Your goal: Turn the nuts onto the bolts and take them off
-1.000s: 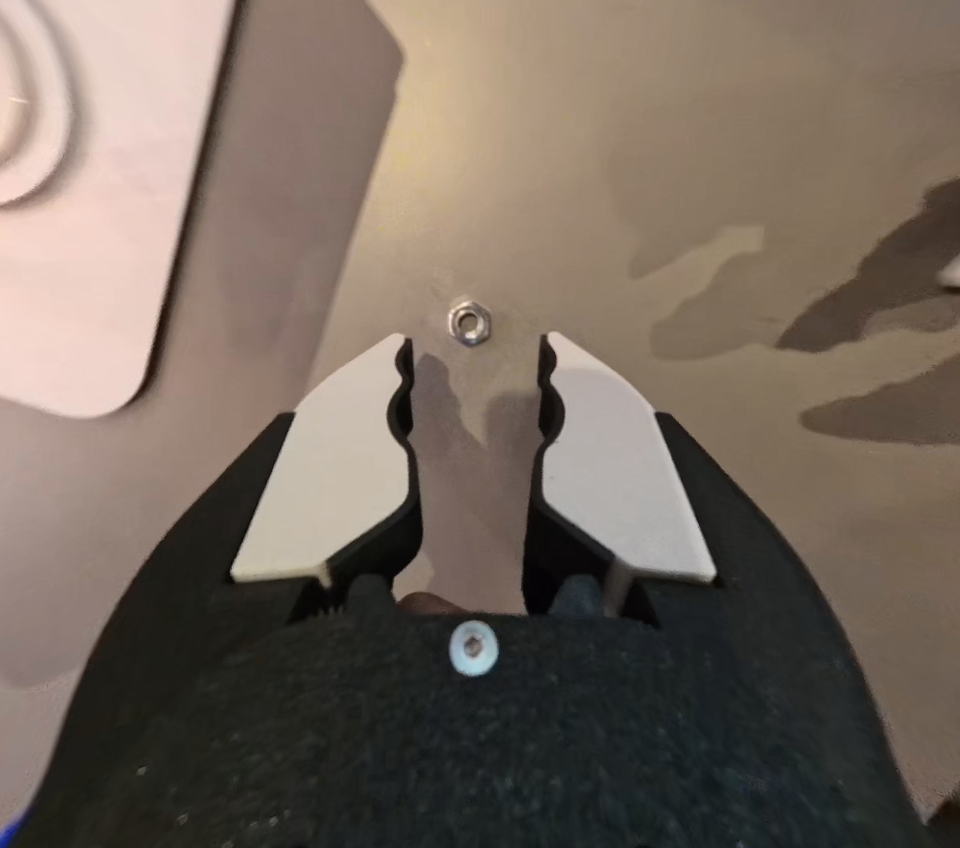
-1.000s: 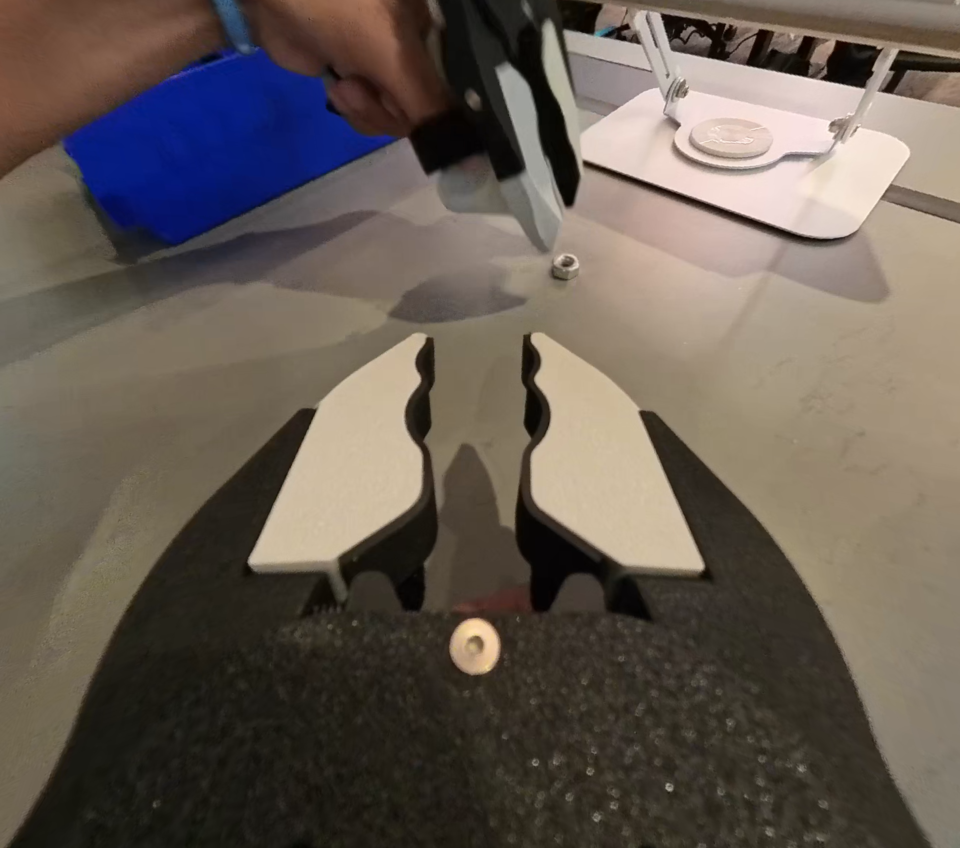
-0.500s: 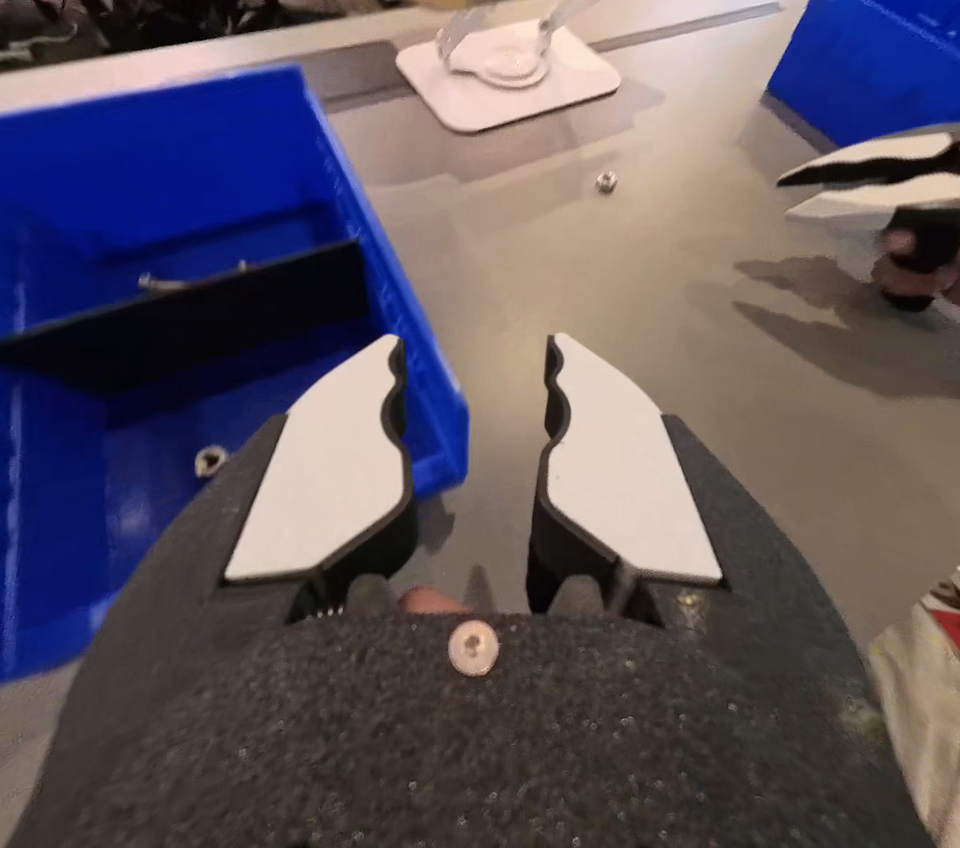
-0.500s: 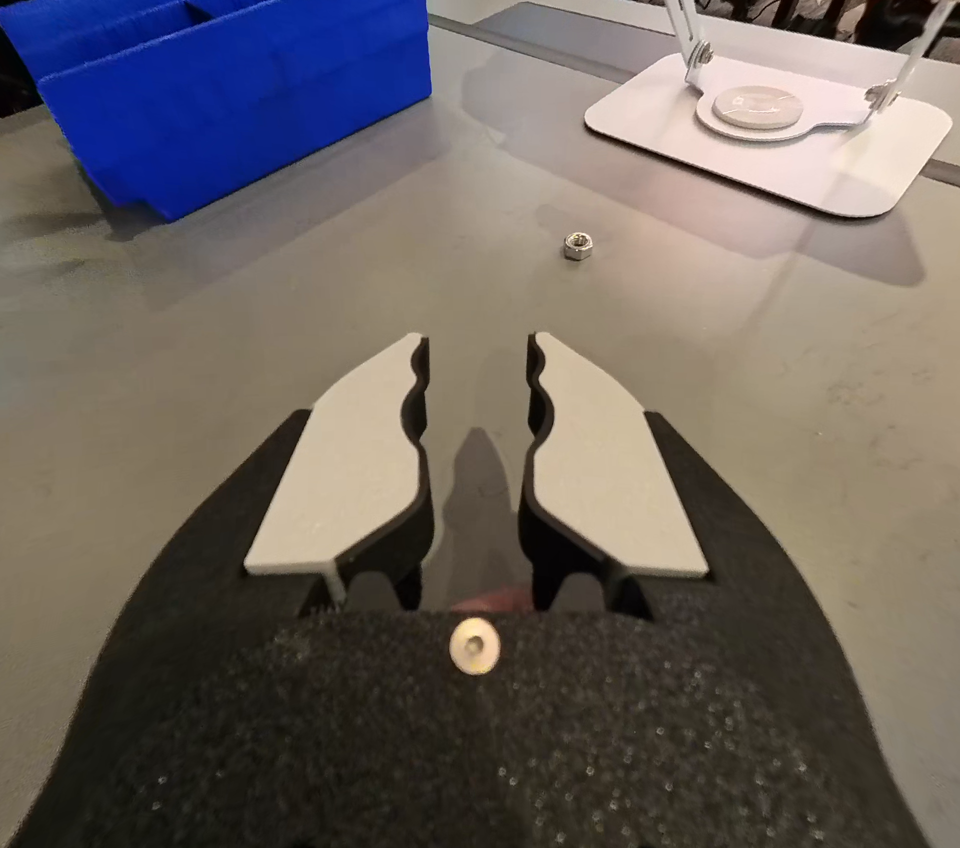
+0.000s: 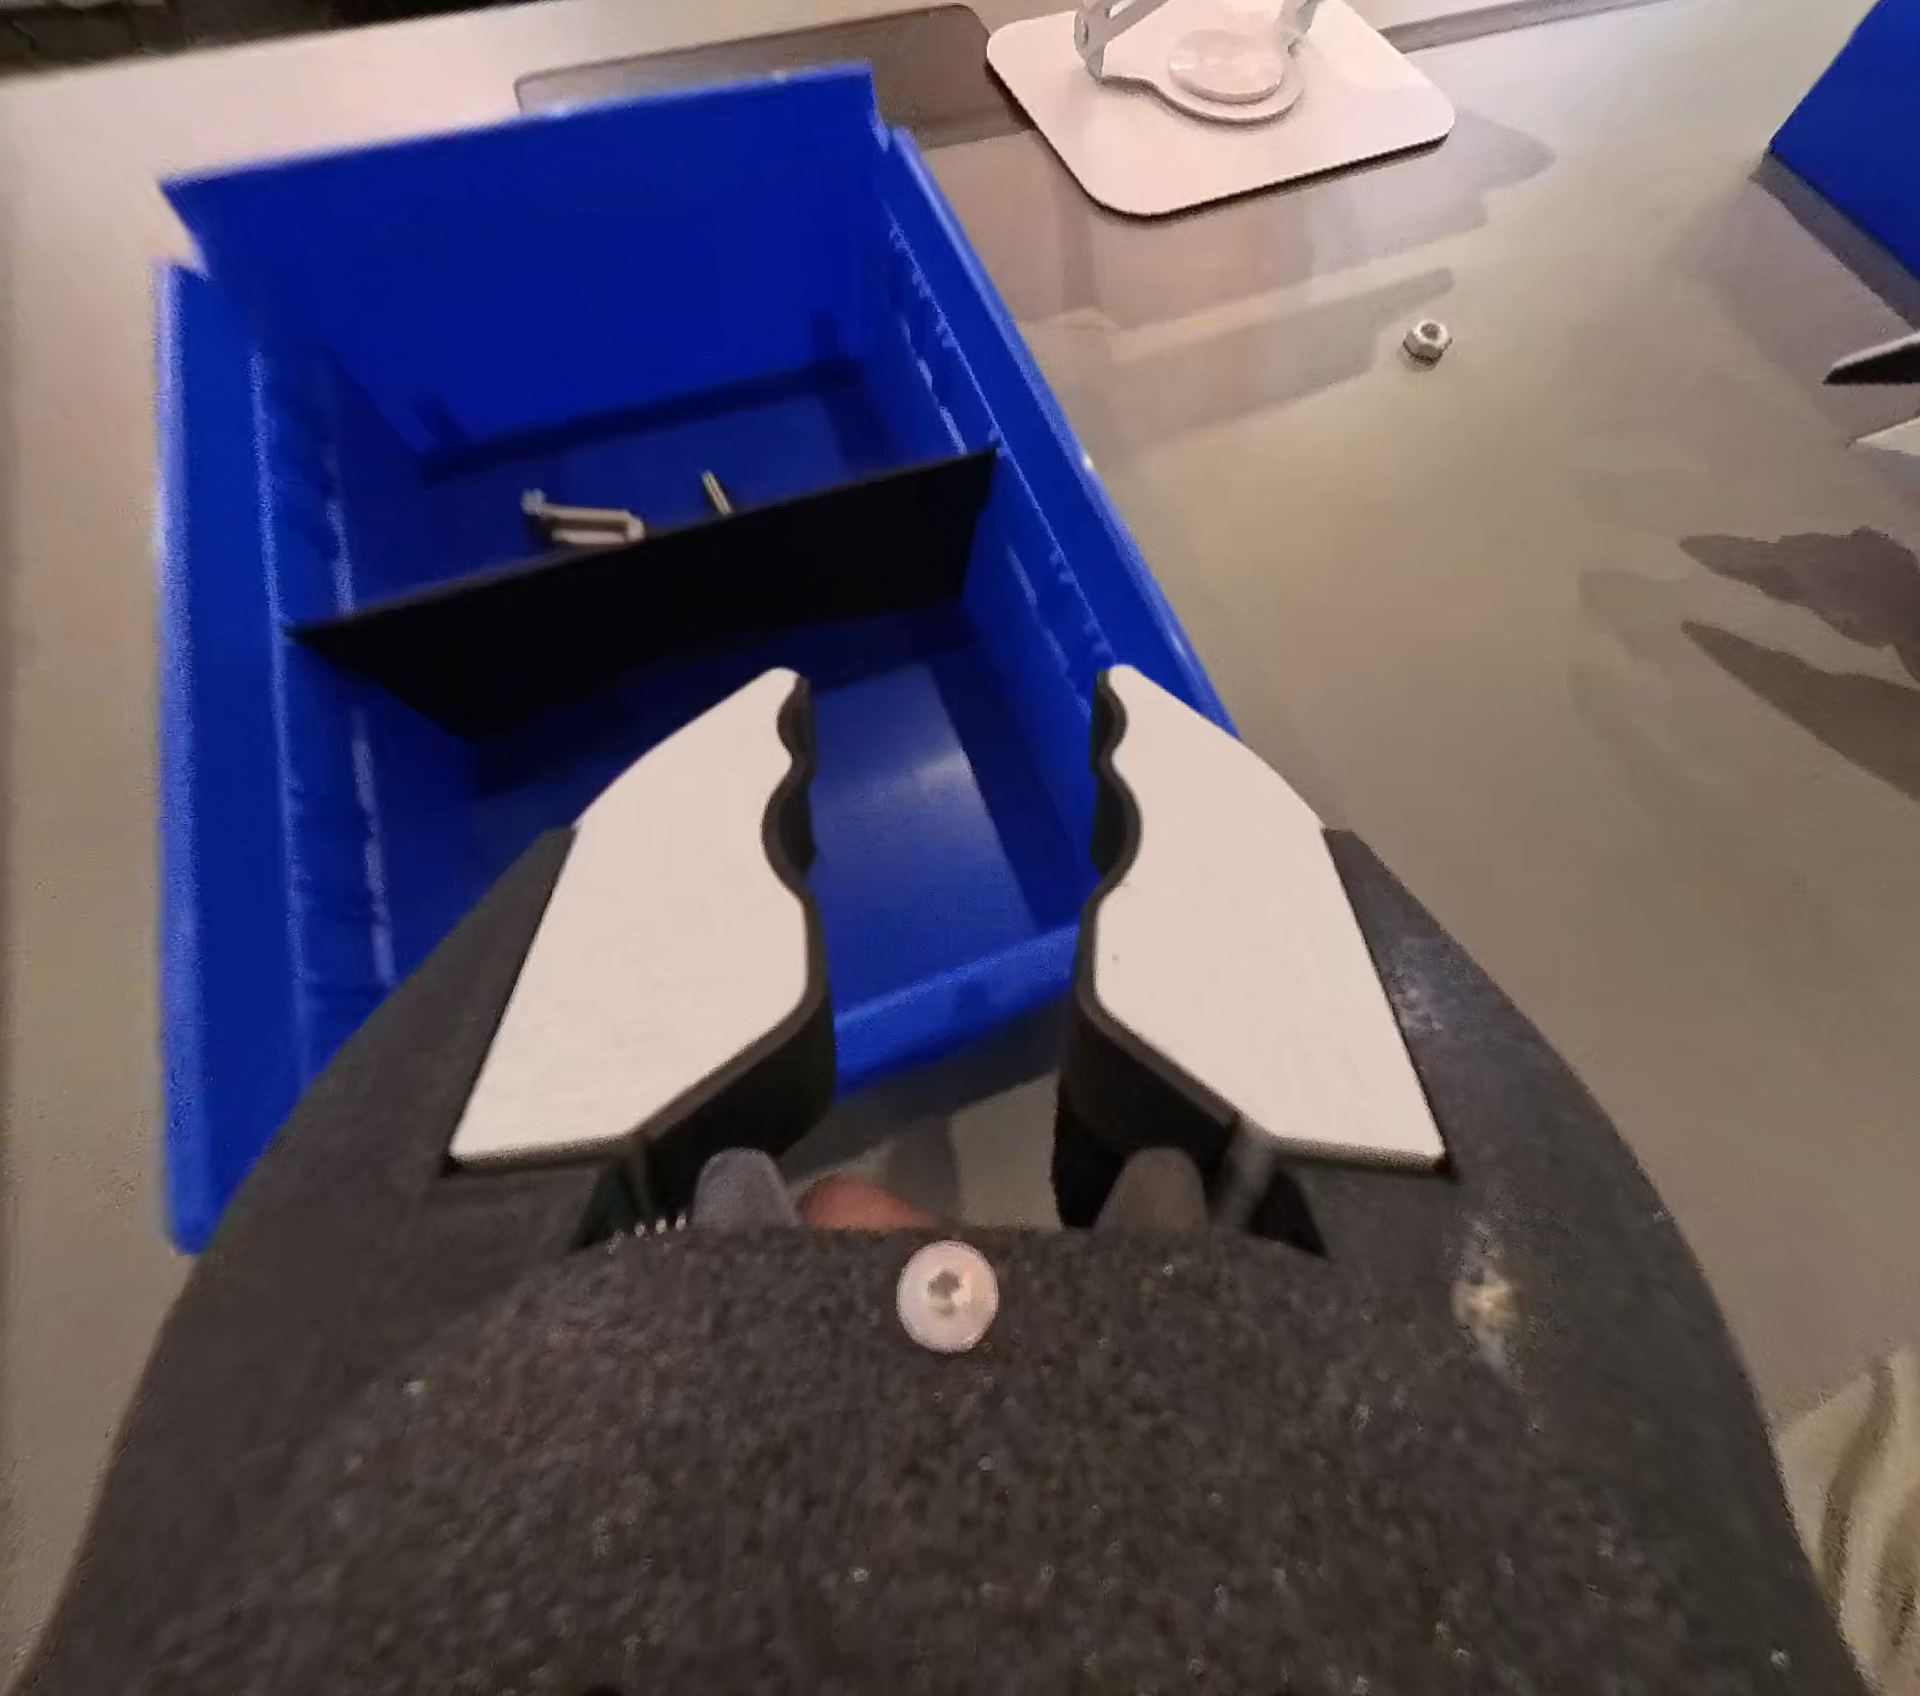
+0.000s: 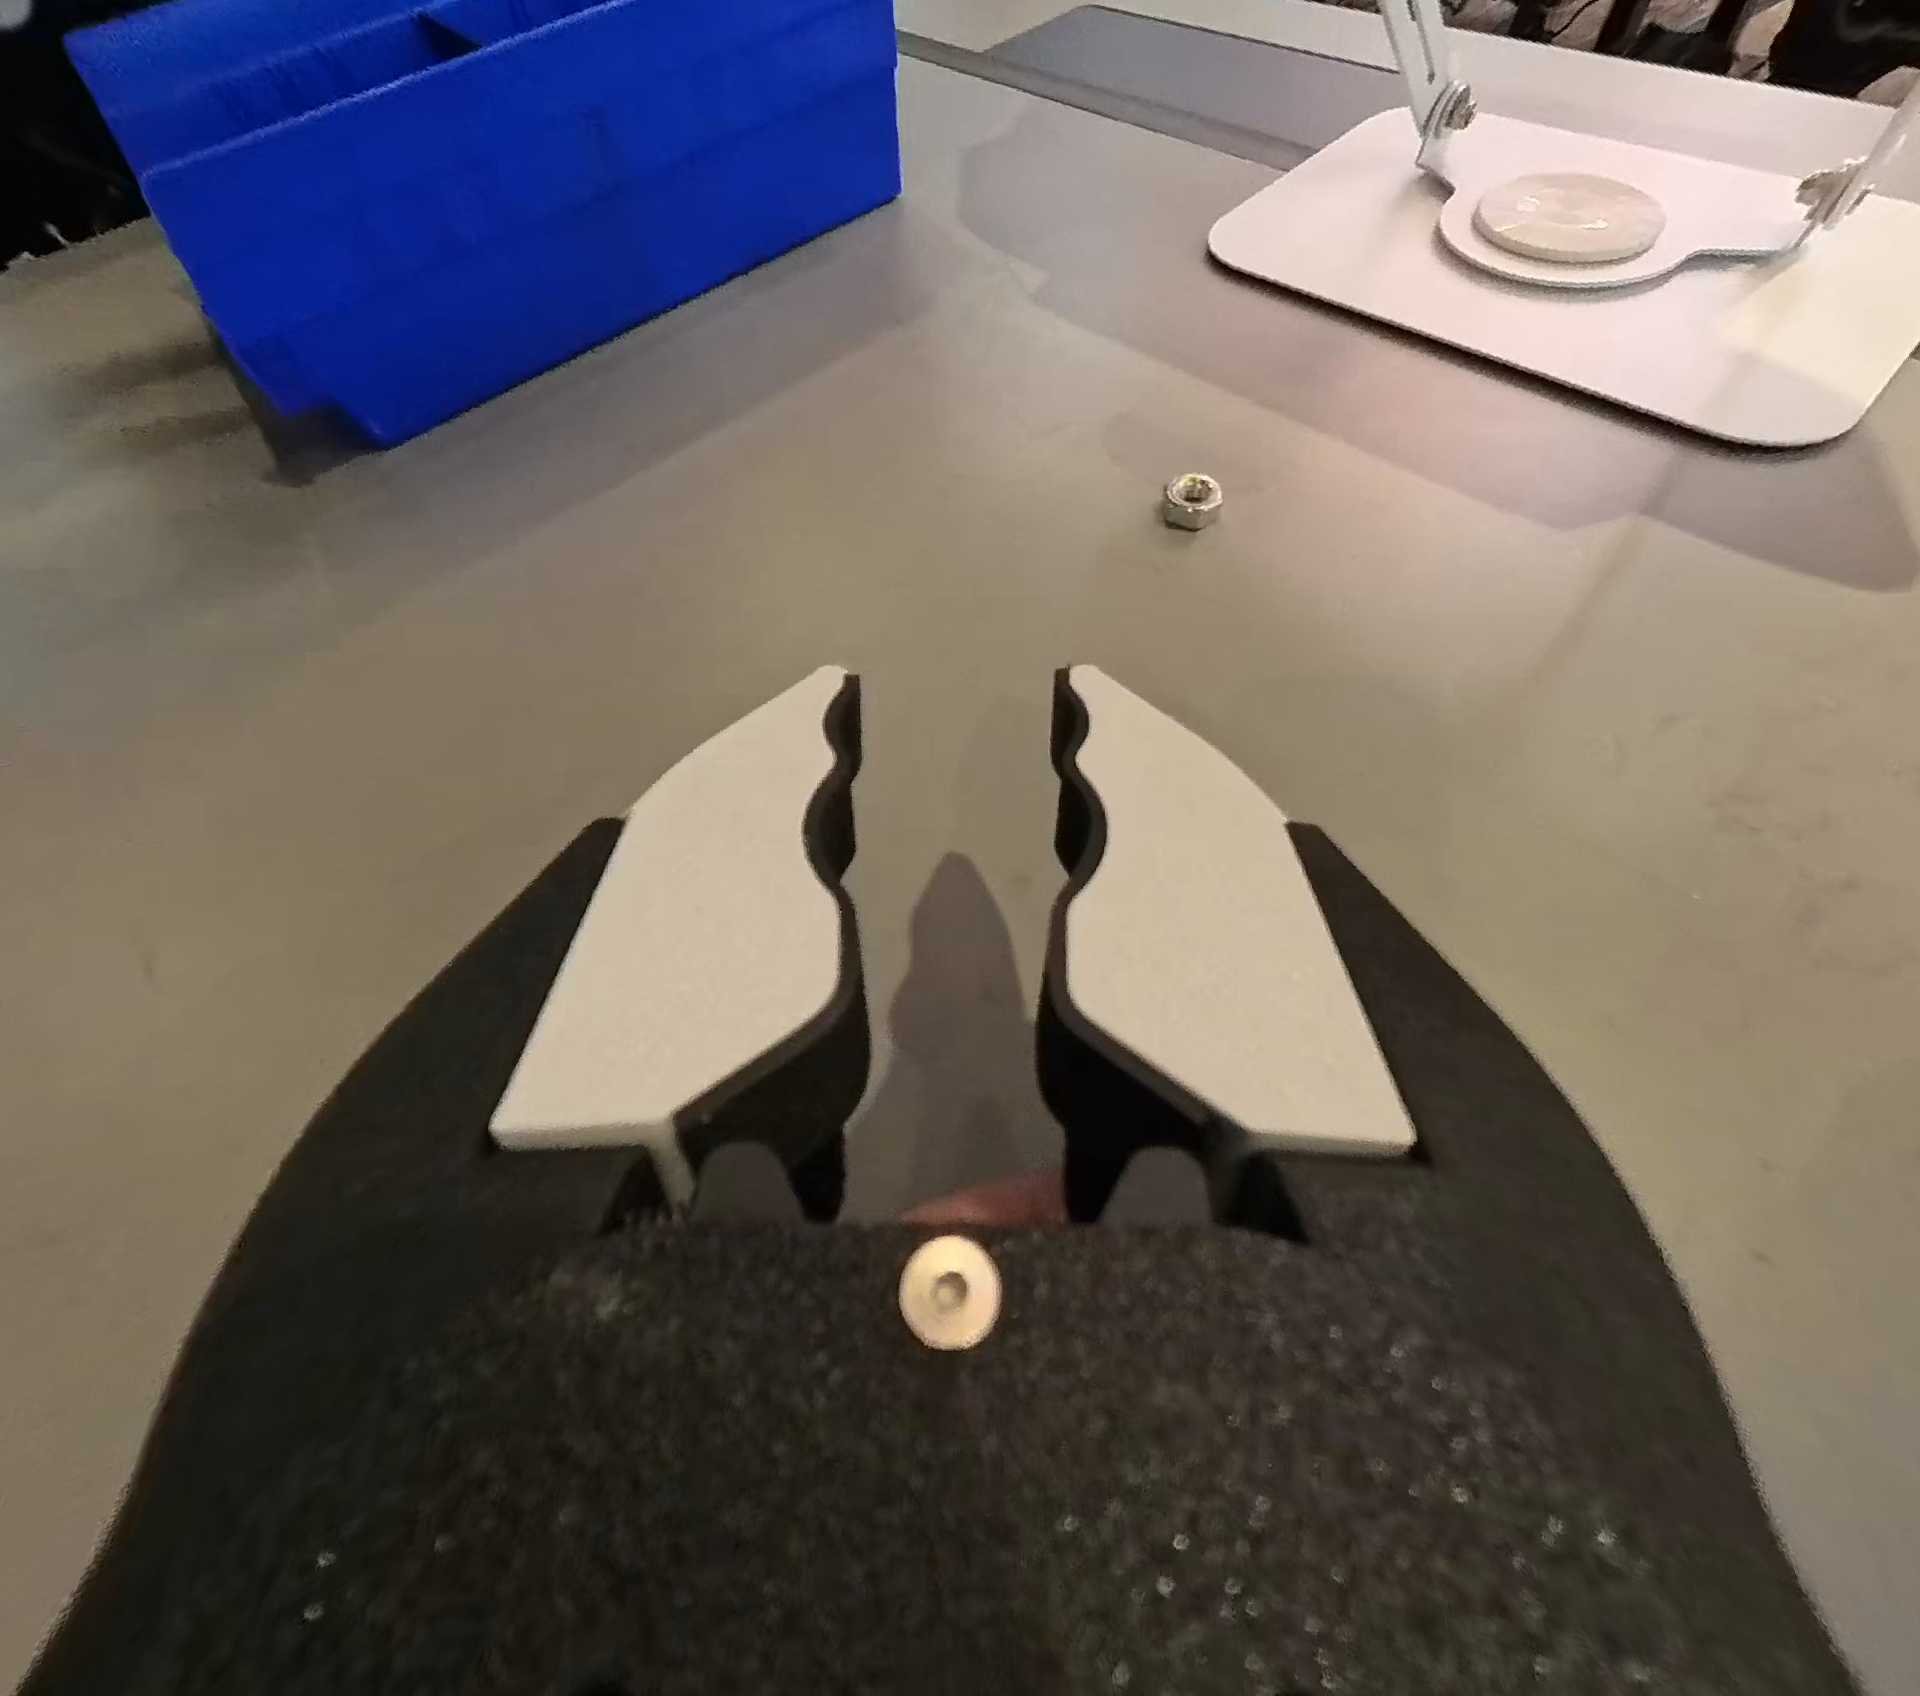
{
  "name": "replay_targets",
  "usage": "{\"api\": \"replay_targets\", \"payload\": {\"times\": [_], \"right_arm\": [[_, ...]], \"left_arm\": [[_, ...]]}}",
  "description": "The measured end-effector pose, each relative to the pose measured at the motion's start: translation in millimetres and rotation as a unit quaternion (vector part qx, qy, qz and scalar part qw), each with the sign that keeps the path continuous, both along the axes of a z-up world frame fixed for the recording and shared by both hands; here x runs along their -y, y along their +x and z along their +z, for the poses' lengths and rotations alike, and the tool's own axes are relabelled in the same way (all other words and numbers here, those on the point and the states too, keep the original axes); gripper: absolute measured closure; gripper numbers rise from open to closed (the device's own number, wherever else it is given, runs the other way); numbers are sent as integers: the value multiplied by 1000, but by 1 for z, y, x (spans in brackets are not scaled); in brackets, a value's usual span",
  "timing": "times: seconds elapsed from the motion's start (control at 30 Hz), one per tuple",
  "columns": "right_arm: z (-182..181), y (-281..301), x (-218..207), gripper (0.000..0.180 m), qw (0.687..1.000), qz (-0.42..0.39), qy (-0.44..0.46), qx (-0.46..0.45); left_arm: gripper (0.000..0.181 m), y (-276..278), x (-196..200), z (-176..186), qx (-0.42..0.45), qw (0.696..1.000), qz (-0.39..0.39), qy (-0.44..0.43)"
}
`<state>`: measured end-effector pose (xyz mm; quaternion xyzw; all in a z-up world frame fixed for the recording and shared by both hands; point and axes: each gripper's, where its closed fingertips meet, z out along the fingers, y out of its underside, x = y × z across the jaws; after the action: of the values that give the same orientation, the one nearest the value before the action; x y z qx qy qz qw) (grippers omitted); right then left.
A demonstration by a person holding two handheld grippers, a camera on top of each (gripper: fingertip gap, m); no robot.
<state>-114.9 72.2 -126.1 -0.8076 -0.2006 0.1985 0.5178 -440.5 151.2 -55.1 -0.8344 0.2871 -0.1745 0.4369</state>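
A small steel nut (image 6: 1191, 500) lies alone on the grey table, ahead and slightly right of my right gripper (image 6: 956, 685), which is open and empty low over the table. The nut also shows in the left wrist view (image 5: 1425, 342), far right. My left gripper (image 5: 945, 690) is open and empty above the near compartment of a blue bin (image 5: 260, 711). Behind the bin's black divider (image 5: 644, 597) lie two bolts (image 5: 578, 517), partly hidden by the divider. The right gripper's fingertips (image 5: 1881, 399) show at the right edge of the left wrist view.
The blue bin (image 6: 520, 171) stands at the left in the right wrist view. A white stand base (image 6: 1558, 275) carrying a board sits at the back right. A second blue bin (image 5: 1860, 129) shows at the right edge of the left wrist view. Left tips to right tips: about 35 centimetres. The small steel nut (image 6: 1191, 500) lies some 12 centimetres from my right tips, 35 centimetres from my left tips. The left camera catches it too, in the left wrist view (image 5: 1440, 337).
My left gripper has pulled away from the nut, leaving it on the table, and swung left over the blue bin. My right gripper has barely moved and stays open.
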Motion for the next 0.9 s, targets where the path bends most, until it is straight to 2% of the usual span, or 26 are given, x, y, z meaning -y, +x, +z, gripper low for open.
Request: {"api": "replay_targets", "payload": {"times": [0.03,0.23,0.33,0.43,0.5,0.67,0.77,0.9], "right_arm": [[1,0,0,145,1000,1,-1,-4],[3,3,-5,145,1000,1,-4,-8],[1,5,-8,145,1000,3,-7,-2],[-1,7,-11,144,1000,4,-14,1],[0,6,-12,144,1000,7,-19,-6],[3,3,-12,145,1000,16,-15,-5],[2,4,-11,145,1000,15,-15,2],[4,1,-8,145,1000,25,-17,-8]], "left_arm": [[129,0,-8,8,-13,1000,-10,2],[124,-2,-80,39,-97,993,-42,-45],[124,4,-106,16,-156,979,-69,-114],[125,-6,-136,-21,-249,953,-63,-163],[126,-10,-152,-46,-274,938,-62,-202],[127,-2,-155,-93,-328,894,-157,-263],[137,7,-155,-104,-307,886,-123,-325],[127,17,-148,-107,-287,880,-106,-363]]}}
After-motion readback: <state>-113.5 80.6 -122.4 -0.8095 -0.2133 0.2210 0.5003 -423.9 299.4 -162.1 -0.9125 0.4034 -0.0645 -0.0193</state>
